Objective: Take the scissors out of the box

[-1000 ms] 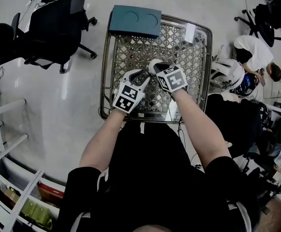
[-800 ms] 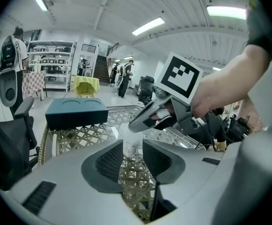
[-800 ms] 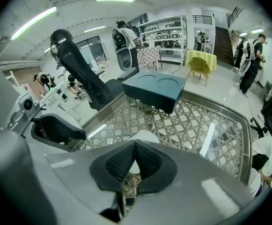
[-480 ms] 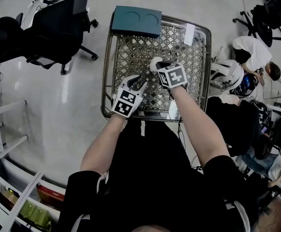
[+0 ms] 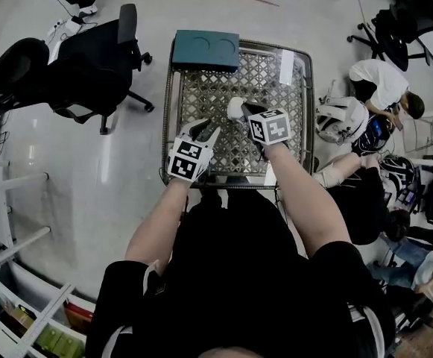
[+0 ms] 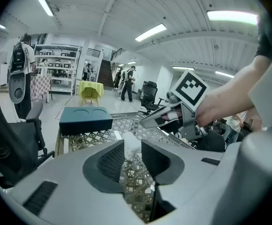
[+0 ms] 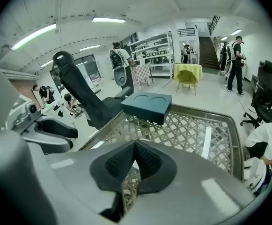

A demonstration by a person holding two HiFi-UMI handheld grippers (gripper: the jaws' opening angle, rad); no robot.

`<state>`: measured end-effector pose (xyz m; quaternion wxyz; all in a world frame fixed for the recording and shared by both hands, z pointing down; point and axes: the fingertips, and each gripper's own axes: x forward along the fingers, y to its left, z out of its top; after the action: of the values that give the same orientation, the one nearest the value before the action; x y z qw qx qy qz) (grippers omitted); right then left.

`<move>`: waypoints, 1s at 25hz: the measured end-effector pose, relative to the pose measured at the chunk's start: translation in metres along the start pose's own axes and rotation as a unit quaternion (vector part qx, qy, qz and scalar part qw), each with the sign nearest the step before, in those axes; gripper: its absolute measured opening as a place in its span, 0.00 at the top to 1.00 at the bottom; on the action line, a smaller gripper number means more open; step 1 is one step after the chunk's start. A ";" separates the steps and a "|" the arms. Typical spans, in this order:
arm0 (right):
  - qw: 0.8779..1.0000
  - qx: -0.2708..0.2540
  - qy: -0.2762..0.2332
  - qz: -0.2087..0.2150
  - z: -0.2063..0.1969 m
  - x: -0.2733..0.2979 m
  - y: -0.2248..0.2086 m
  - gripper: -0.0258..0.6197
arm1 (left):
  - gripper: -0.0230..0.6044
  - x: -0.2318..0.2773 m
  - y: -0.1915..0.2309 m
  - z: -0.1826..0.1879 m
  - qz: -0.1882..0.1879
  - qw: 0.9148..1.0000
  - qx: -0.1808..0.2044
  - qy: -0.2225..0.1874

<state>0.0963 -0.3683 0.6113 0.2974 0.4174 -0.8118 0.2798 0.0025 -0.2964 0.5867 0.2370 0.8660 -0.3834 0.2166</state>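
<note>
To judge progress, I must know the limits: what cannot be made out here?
Scissors: in no view; the box shows only its outside.
White thing: too small to name in head view, partly behind the jaws in left gripper view.
White strip: head view, too small to identify.

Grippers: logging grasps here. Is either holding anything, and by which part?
Nothing is held. The left gripper has just been closing but stands open; the white object in its gap lies beyond, on the table. The right gripper is shut on nothing.

Left gripper [image 5: 205, 130], right gripper [image 5: 247, 111], lattice table [image 5: 223, 88], teal box [image 5: 206, 51]
</note>
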 end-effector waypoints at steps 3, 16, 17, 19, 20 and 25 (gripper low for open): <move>1.000 0.011 -0.021 -0.010 0.003 -0.030 -0.009 0.94 | 0.79 -0.008 -0.004 0.014 0.003 1.000 0.013 -0.003; 0.985 0.060 -0.160 0.035 0.046 -0.124 -0.007 0.94 | 0.82 -0.045 -0.007 0.061 0.034 0.999 0.038 -0.009; 0.983 0.058 -0.169 0.038 0.049 -0.131 -0.009 0.94 | 0.82 -0.047 -0.007 0.066 0.037 0.998 0.040 -0.009; 0.981 0.055 -0.183 0.043 0.052 -0.146 -0.012 0.94 | 0.82 -0.052 -0.008 0.076 0.045 0.998 0.046 -0.012; 0.979 0.053 -0.191 0.046 0.054 -0.154 -0.014 0.94 | 0.82 -0.056 -0.009 0.083 0.050 0.997 0.051 -0.015; 0.969 0.042 -0.239 0.054 0.072 -0.196 -0.023 0.94 | 0.82 -0.074 -0.013 0.119 0.071 0.994 0.065 -0.044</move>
<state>0.1903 -0.3304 0.4276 0.0614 0.4394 -0.8684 0.2214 -0.0098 -0.3156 0.4475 0.1467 0.8588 -0.4393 0.2192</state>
